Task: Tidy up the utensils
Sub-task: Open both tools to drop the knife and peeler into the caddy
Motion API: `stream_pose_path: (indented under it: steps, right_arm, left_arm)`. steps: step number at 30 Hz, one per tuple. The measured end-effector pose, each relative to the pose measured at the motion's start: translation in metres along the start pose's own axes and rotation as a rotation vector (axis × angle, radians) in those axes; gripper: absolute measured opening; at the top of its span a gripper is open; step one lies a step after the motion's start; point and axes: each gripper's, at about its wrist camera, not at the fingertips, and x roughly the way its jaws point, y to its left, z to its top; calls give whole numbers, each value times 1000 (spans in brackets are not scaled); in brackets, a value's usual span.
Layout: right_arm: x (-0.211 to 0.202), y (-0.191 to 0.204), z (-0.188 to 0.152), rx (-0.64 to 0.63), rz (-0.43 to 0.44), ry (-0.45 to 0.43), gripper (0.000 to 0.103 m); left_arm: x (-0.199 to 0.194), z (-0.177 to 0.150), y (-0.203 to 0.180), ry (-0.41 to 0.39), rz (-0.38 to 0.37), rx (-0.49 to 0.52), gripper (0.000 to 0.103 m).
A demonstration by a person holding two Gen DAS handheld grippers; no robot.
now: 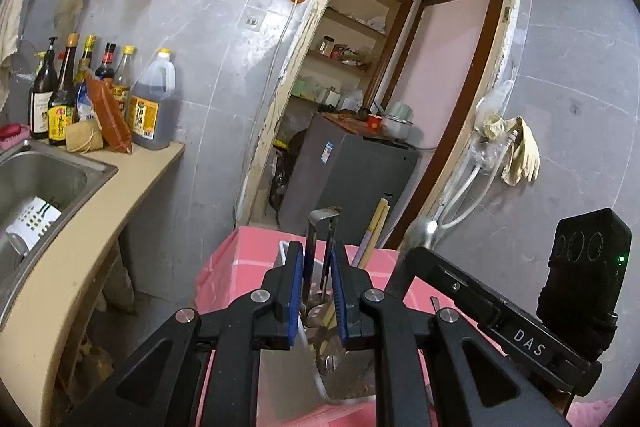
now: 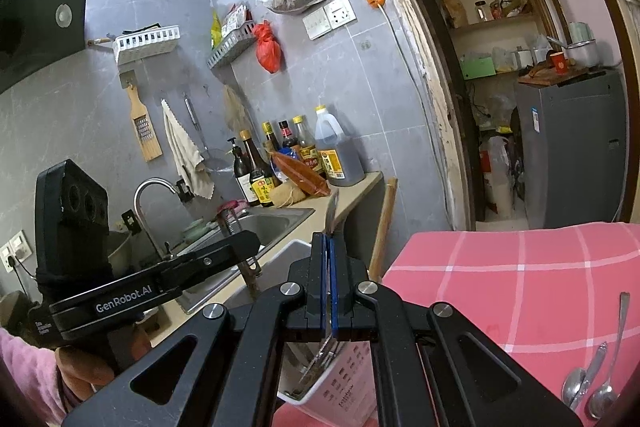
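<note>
A white perforated utensil holder (image 2: 344, 375) stands at the near edge of the pink checked tablecloth (image 2: 520, 287). Above it, my right gripper (image 2: 328, 239) is shut on a thin metal utensil (image 2: 332, 211), whose lower end reaches into the holder. Two metal spoons (image 2: 580, 383) lie on the cloth to the right. In the left wrist view my left gripper (image 1: 316, 251) is closed on the handle of a metal utensil (image 1: 314, 227) with a bent top, standing over the holder's white rim (image 1: 318, 383). The right gripper (image 1: 416, 255) sits just to its right.
The steel sink (image 1: 40, 179) holds another white perforated holder (image 1: 34, 223). Sauce bottles (image 1: 152, 107) stand on the counter's end. A wooden stick (image 2: 384, 227) leans between counter and table. A grey fridge (image 1: 360, 167) stands in the doorway beyond.
</note>
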Motion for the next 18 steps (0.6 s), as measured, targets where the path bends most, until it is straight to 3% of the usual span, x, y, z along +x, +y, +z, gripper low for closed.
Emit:
stream_pose_path:
  steps: [2,5,7,10,12,16,18]
  right_arm:
    - [-1,-1,0,3,-3,4,3]
    - [-2,-2,1,9,-8,3,5]
    - [-7,-2,2,13,-14,-9,8]
    - [-17,-3,7,20,-29,-37,24]
    - [-25,-4,11,22,-45,-60,36]
    - [-46,-5,23,6,-88,-108,47]
    - [-57,-6,30,-2,-116,-130,61]
  left_arm:
    - [-2,0,1,-1,-8,-11,19]
    - [-8,3,1,-22,-19,-28,39]
    - [-11,4,0,-37,-19,-36,41]
    - [-14,7,-3,-43,-8,-31,43]
    - [-18,10,-7,-56,-1,-28,51]
    - [-26,15,-21,-92,23,1,63]
    - [-29,18,-28,-100,40,18,72]
